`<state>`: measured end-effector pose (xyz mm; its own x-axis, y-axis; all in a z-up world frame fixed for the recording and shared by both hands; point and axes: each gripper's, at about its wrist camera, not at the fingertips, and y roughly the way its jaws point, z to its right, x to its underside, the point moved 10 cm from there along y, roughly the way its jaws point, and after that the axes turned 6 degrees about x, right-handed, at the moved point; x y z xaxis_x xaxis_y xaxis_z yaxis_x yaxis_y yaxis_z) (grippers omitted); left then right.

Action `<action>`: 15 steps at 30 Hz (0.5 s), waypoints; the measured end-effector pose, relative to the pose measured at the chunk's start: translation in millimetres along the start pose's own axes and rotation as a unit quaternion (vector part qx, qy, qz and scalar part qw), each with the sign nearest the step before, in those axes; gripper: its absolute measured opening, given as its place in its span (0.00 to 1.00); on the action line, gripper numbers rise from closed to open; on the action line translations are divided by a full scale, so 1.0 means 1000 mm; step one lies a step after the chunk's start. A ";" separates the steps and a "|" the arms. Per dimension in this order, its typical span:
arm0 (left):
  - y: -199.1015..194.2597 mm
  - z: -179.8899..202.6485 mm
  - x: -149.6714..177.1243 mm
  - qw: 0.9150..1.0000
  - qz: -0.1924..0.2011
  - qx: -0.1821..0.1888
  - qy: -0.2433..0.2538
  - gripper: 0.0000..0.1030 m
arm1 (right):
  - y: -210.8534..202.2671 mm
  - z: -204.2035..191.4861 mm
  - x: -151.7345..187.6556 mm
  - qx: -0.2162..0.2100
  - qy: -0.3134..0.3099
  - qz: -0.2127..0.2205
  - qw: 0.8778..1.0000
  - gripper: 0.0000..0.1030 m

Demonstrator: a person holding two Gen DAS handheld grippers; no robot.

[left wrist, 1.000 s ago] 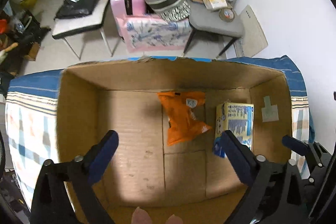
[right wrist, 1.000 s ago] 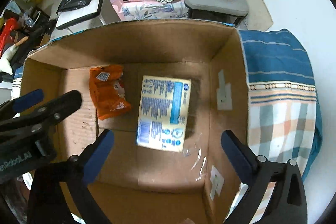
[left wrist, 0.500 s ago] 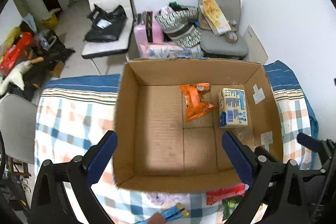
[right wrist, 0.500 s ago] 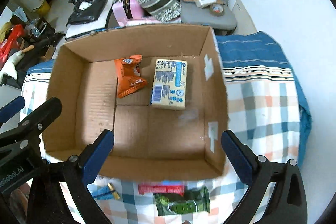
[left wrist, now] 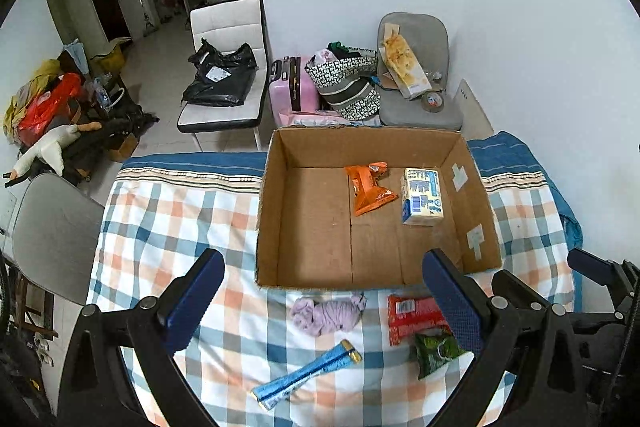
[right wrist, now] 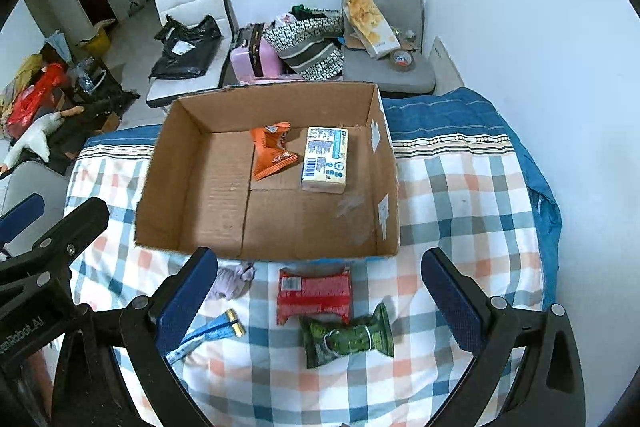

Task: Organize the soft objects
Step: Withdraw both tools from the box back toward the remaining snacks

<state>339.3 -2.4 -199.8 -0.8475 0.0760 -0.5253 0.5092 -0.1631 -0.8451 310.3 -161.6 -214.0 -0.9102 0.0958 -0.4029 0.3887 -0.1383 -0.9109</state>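
Holding both grippers spread and empty, left gripper [left wrist: 324, 301] and right gripper [right wrist: 326, 297], you face the cardboard box [right wrist: 384, 187]; red packet [right wrist: 315, 294] and green packet [right wrist: 347, 337] lie just before it.

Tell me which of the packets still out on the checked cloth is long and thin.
The blue stick packet with the gold end, lying diagonally in front of the crumpled lilac cloth. The red packet and green packet are short and wide.
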 end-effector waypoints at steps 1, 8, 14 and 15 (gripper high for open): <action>-0.004 0.000 0.002 1.000 0.001 0.002 0.001 0.98 | -0.005 -0.001 0.004 -0.003 0.002 0.001 1.000 1.00; -0.003 -0.005 0.040 0.999 -0.026 0.016 -0.011 0.98 | 0.000 0.008 0.040 -0.042 0.044 -0.045 0.997 1.00; 0.055 -0.021 0.125 0.991 -0.127 0.016 -0.041 0.98 | 0.081 0.033 0.121 -0.069 0.150 -0.177 0.970 1.00; 0.063 -0.023 0.137 0.989 -0.142 0.013 -0.041 0.98 | 0.098 0.036 0.138 -0.075 0.172 -0.202 0.961 1.00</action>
<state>258.8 20.0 -327.1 -0.9654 0.0421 -0.2573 0.2467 -0.1719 -0.9537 218.0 -197.0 -355.1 -0.9005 0.4348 0.0035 0.0536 0.1191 -0.9914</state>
